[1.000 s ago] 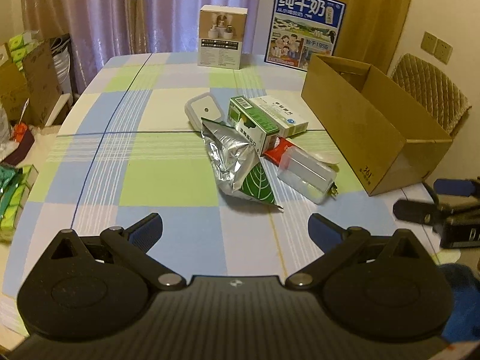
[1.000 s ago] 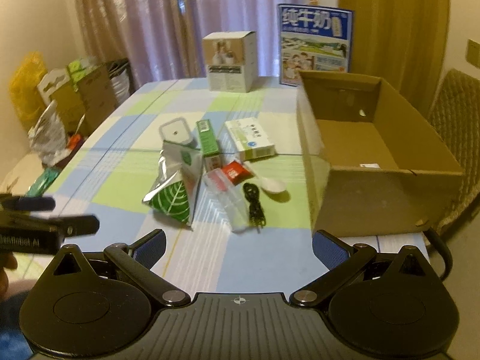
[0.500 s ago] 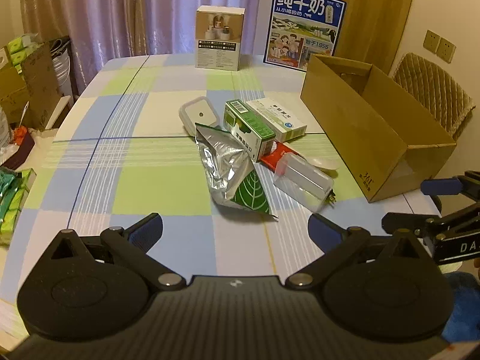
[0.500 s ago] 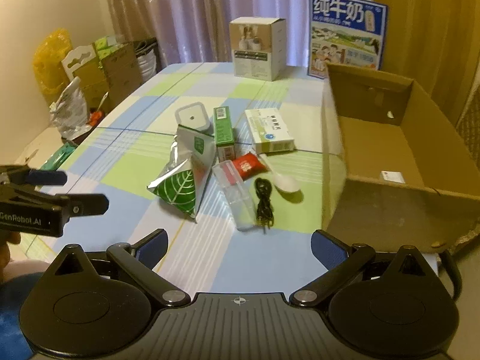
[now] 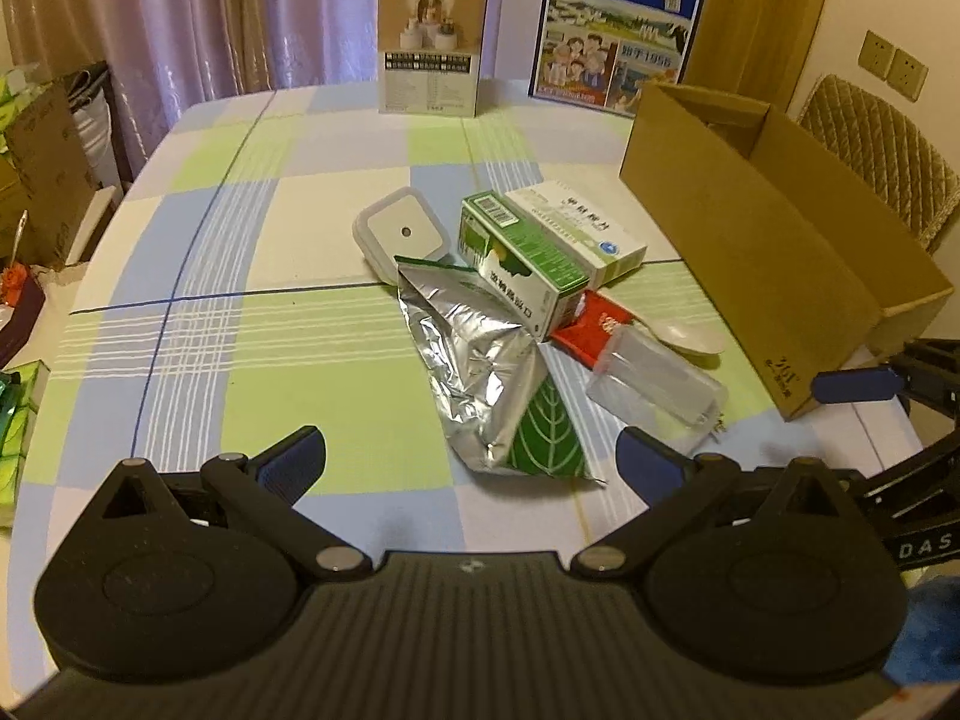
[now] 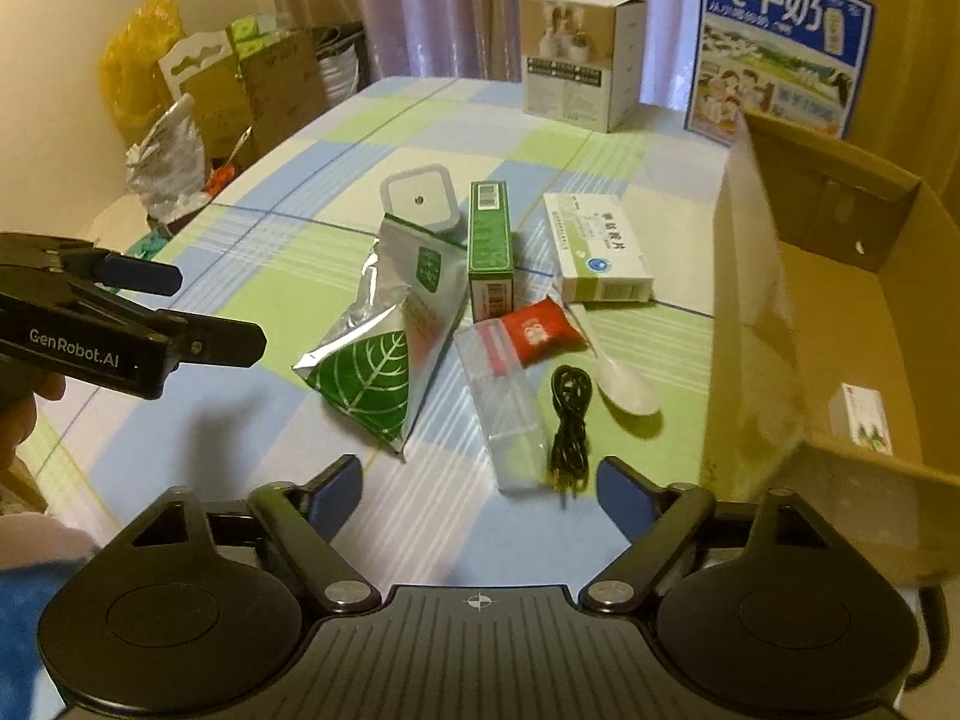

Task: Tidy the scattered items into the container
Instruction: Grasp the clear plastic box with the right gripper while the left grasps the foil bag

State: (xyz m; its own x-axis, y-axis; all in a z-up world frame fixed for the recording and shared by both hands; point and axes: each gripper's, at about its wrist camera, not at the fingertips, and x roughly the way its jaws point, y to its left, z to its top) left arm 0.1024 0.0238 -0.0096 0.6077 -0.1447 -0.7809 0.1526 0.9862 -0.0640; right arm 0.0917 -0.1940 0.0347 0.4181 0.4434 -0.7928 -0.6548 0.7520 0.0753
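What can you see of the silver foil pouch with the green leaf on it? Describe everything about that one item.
The foil pouch is crinkled, shiny silver, with a green leaf print on its bottom corner and a small green label near its top. It looks opened and partly flattened, lying on the checked tablecloth in the middle of the clutter. Its top edge overlaps the white square container, and its side rests against the green carton. Neither gripper touches it.

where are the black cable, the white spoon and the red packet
black cable [image 6: 570, 414], right wrist view, on the middle of its coiled bundle
white spoon [image 6: 630, 391], right wrist view, on the bowl of the spoon
red packet [image 6: 540, 330], right wrist view, on the centre of its printed face
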